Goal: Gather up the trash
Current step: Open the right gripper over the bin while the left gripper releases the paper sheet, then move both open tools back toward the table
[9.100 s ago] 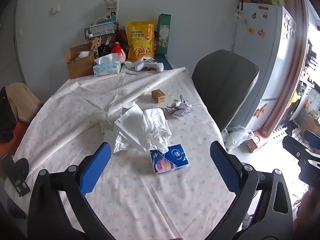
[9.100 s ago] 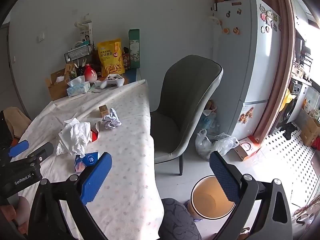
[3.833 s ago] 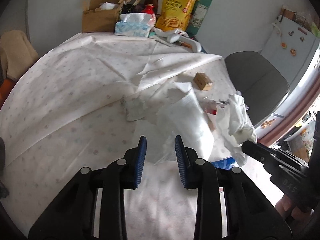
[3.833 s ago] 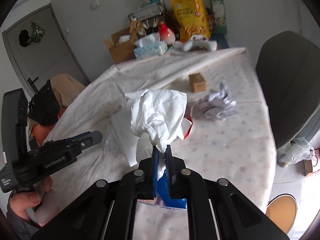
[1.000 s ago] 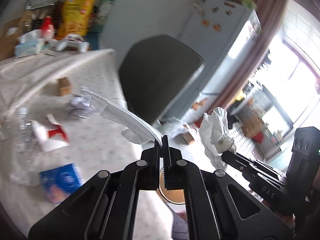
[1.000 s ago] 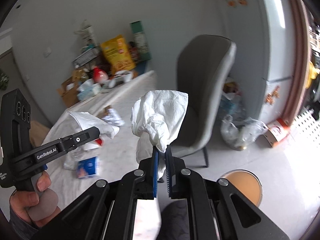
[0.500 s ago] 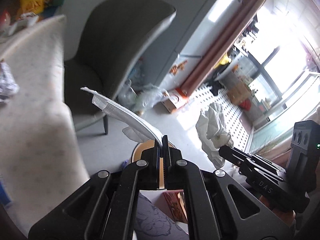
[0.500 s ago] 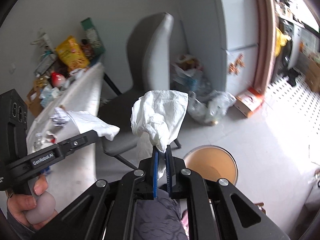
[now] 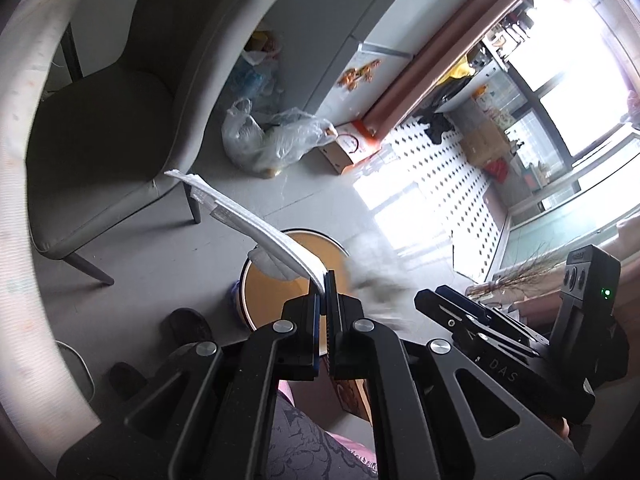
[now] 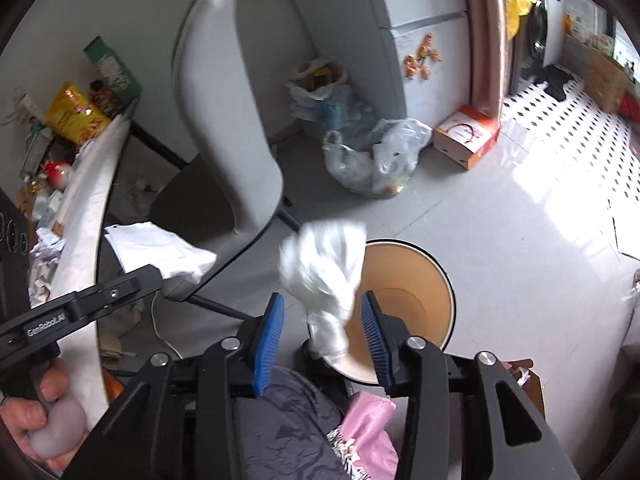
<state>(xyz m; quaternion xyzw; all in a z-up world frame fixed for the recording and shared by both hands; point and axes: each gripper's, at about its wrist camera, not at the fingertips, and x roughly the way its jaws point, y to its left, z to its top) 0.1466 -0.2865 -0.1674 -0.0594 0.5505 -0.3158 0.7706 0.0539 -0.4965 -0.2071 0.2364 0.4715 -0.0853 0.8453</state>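
Note:
A tan-lined waste bin (image 9: 276, 296) (image 10: 448, 280) stands on the grey floor below both grippers. My left gripper (image 9: 325, 280) is shut on a flat white paper sheet (image 9: 248, 224) that sticks up and to the left over the bin. In the right wrist view that gripper (image 10: 156, 276) and its sheet (image 10: 160, 248) are at the left. My right gripper (image 10: 322, 298) has its jaws opening. A crumpled white tissue wad (image 10: 324, 264) is loose between the blue pads (image 10: 276, 320), above the bin's mouth. The left wrist view shows the wad (image 9: 372, 280) as a blur beside the right gripper (image 9: 436, 296).
A grey chair (image 9: 112, 120) (image 10: 224, 120) stands left of the bin, beside the cloth-covered table edge (image 9: 16, 160). Clear plastic bags (image 10: 372, 160) and a cardboard box (image 10: 468, 136) lie by the fridge (image 10: 420, 40). The person's knee (image 10: 288, 432) is just below the grippers.
Both grippers have sunk toward the bin, which now fills more of each view. The right jaws have parted and let go of the tissue wad. The left gripper still holds its sheet.

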